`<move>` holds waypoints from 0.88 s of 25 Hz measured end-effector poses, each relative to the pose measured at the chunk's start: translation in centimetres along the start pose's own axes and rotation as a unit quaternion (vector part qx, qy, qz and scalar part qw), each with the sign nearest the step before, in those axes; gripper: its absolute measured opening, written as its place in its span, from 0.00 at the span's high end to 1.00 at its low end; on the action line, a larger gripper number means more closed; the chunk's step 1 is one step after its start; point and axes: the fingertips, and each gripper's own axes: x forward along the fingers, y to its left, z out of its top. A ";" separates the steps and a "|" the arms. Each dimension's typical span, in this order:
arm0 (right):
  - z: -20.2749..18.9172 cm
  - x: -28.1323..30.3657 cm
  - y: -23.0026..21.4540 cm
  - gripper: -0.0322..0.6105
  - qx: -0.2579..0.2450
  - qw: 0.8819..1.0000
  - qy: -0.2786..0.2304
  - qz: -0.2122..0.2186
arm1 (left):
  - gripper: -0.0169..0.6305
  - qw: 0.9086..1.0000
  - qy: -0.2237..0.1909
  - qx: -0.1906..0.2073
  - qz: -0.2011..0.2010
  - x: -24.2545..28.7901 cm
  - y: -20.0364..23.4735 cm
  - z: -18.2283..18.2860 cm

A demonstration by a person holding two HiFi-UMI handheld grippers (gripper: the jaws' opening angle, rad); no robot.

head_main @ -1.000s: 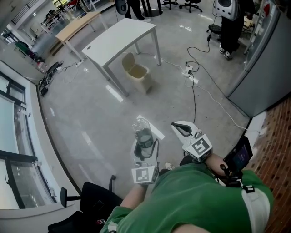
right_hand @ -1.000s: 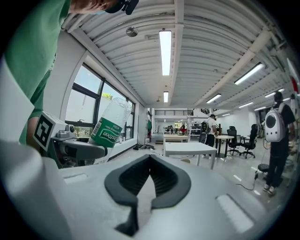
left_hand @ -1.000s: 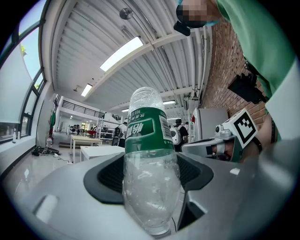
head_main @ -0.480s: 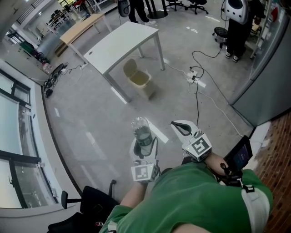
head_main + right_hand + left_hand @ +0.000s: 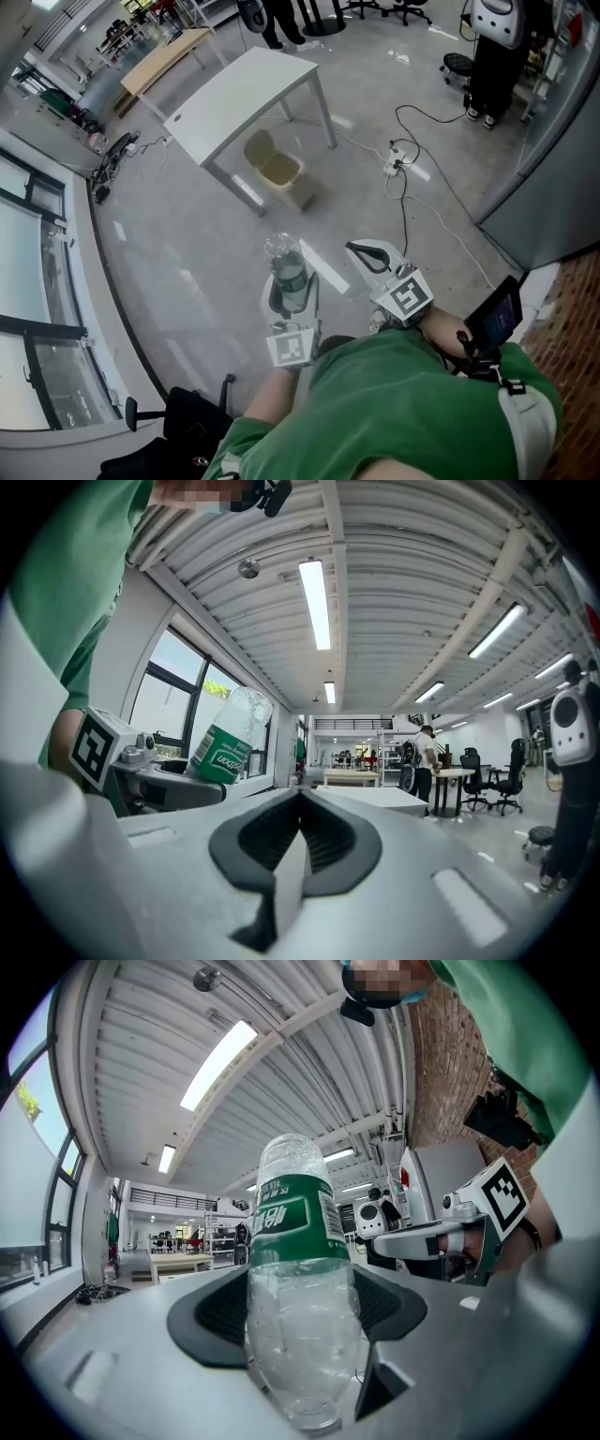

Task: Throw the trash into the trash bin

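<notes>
Green shirt (image 5: pixel 403 412); white left gripper (image 5: pixel 287 286) and right gripper (image 5: pixel 356 249).

We see a grey polished floor (image 5: pixel 187 244) that reflects the light. A white table (image 5: pixel 234 94) stands on it, with a wooden table (image 5: pixel 169 56) farther back. Tall windows (image 5: pixel 28 225) run along the left side. At the right is a brick wall (image 5: pixel 572 309), beside a grey panel (image 5: pixel 553 169), maybe a cabinet. A power strip (image 5: pixel 392 167) with cables lies on the floor. Long strip lights (image 5: pixel 314 602) hang under the ribbed ceiling.
</notes>
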 end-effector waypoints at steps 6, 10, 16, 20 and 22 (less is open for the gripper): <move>0.1 1.2 -2.1 0.95 -0.011 1.000 -0.008 0.007 | 0.46 1.000 0.017 0.013 0.012 2.5 0.1 -0.3; 0.3 2.4 -3.4 0.95 -0.007 1.000 -0.012 0.009 | 0.46 1.000 0.021 0.014 0.012 4.2 0.3 -0.1; -0.8 5.1 -5.5 0.95 0.003 1.000 0.004 0.015 | 0.46 1.000 0.022 -0.001 -0.001 7.8 1.1 -0.5; -1.1 7.4 -7.0 0.95 0.014 0.999 0.018 0.028 | 0.46 0.999 0.021 -0.023 -0.016 10.8 1.9 -0.4; -1.1 8.7 -8.0 0.95 0.012 0.999 0.020 0.025 | 0.46 0.999 0.018 -0.026 -0.022 12.3 2.6 -0.4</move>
